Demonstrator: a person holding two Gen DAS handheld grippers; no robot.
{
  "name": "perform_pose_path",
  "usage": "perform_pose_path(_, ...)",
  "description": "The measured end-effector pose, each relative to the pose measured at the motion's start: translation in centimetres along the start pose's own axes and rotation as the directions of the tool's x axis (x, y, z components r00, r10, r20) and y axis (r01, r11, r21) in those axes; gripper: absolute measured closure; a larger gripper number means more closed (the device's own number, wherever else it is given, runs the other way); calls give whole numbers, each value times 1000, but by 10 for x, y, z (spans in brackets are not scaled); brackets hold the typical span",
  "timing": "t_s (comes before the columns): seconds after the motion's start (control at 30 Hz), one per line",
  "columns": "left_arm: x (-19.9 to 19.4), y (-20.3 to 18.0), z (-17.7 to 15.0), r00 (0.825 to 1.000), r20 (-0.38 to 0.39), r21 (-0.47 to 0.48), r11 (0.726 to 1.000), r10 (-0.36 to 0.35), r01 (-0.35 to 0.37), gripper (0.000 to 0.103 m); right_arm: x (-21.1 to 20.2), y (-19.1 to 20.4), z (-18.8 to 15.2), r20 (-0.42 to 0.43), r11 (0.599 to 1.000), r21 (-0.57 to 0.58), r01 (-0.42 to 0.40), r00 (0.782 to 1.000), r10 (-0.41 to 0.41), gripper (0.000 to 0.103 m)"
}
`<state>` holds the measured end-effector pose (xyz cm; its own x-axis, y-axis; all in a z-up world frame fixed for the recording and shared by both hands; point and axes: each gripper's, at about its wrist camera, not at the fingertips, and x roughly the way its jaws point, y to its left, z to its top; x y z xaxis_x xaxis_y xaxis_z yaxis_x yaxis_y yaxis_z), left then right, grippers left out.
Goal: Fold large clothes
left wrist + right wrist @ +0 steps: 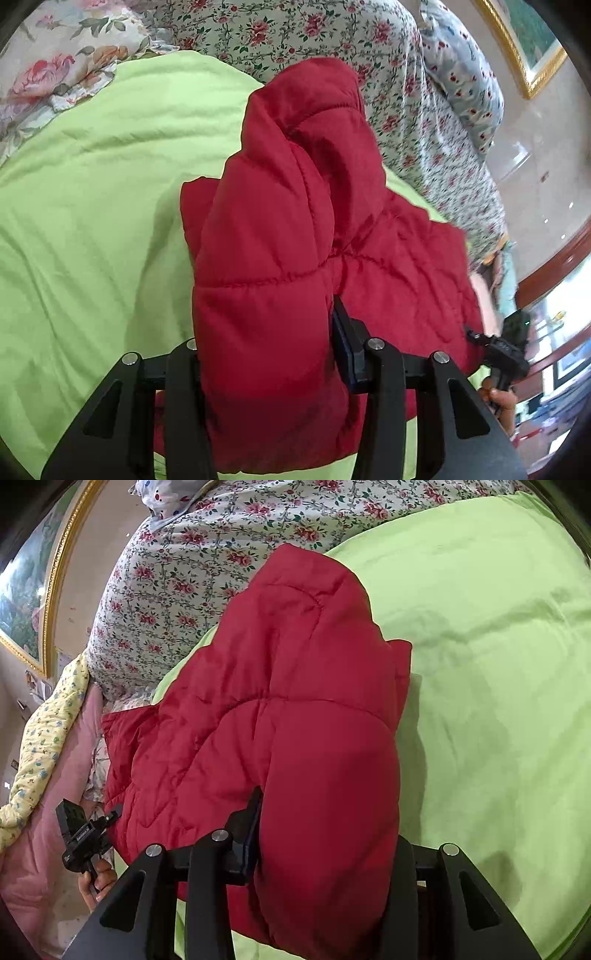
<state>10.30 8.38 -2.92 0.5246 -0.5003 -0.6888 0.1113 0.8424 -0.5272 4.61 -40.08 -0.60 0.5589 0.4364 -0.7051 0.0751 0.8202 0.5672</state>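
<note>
A plain deep-red quilted jacket (295,229) lies on a lime-green sheet (92,221). Beyond it, a white bedcover (295,33) carries small red roses with green leaves. Black gripper fingers (347,354) sit nearest. At the far edge hangs a gold-framed picture (33,602).

No text can be read for certain in either view. In the right wrist view, a small black device (79,836) at about eight o'clock, held in a hand (96,880), bears a short line of pale lettering on its side, too small and blurred to make out. The same kind of device (504,349) at about four o'clock in the left wrist view shows no legible marking.
</note>
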Motion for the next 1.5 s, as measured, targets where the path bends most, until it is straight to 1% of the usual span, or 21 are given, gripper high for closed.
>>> perform_pose_path(0.07,2,-2,-1,1000,1,14,1000,20,-20,58,2,0,-1,0,1000,0,6,1000,-6,60)
perform_pose_path(0.33,7,7,-5,1000,-3,-8,1000,22,-22,54,5,-6,-4,2,1000,12,5,1000,-5,55)
perform_pose_path(0.43,9,5,-5,999,-2,0,999,40,-40,51,5,-6,-5,4,1000,11,11,1000,-12,54)
perform_pose_path(0.53,11,2,-5,998,1,15,998,69,-69,45,5,-8,-8,5,1000,17,17,1000,-17,52)
perform_pose_path(0.6,11,0,-5,995,6,26,995,95,-96,35,5,-9,-8,6,999,28,16,1000,-17,50)
perform_pose_path(0.67,9,-2,-5,991,15,29,991,133,-134,27,4,-11,-9,4,999,33,18,1000,-18,48)
perform_pose_path(0.7,9,-2,-5,990,16,31,990,139,-139,27,3,-11,-9,2,999,35,20,1000,-20,44)
perform_pose_path(0.73,7,-3,-4,990,17,33,989,143,-144,26,3,-10,-8,1,999,34,26,1000,-26,43)
perform_pose_path(0.8,4,-4,-4,987,22,38,986,162,-163,22,0,-5,-7,5,998,4,62,998,-62,37)
perform_pose_path(0.87,0,-7,-4,982,37,51,981,186,-187,22,-2,0,-6,14,995,-27,98,995,-97,30)
perform_pose_path(1.0,-6,-17,-5,972,63,82,969,227,-231,22,-5,7,-4,28,989,-57,136,991,-134,25)
perform_pose_path(1.07,-8,-20,-4,968,73,92,965,240,-246,21,-6,7,-4,33,987,-66,149,989,-147,23)
perform_pose_path(1.17,-15,-21,-2,965,99,84,964,243,-251,21,-8,8,-2,40,981,-82,178,984,-175,20)
perform_pose_path(1.33,-24,-23,6,965,131,80,968,226,-237,21,-19,12,4,96,962,-118,245,967,-234,14)
perform_pose_path(1.4,-23,-28,10,964,138,91,966,229,-243,21,-21,16,9,115,957,-130,259,963,-245,10)
perform_pose_path(1.5,-19,-37,17,963,146,105,964,228,-244,19,-20,24,20,143,949,-158,274,957,-253,7)
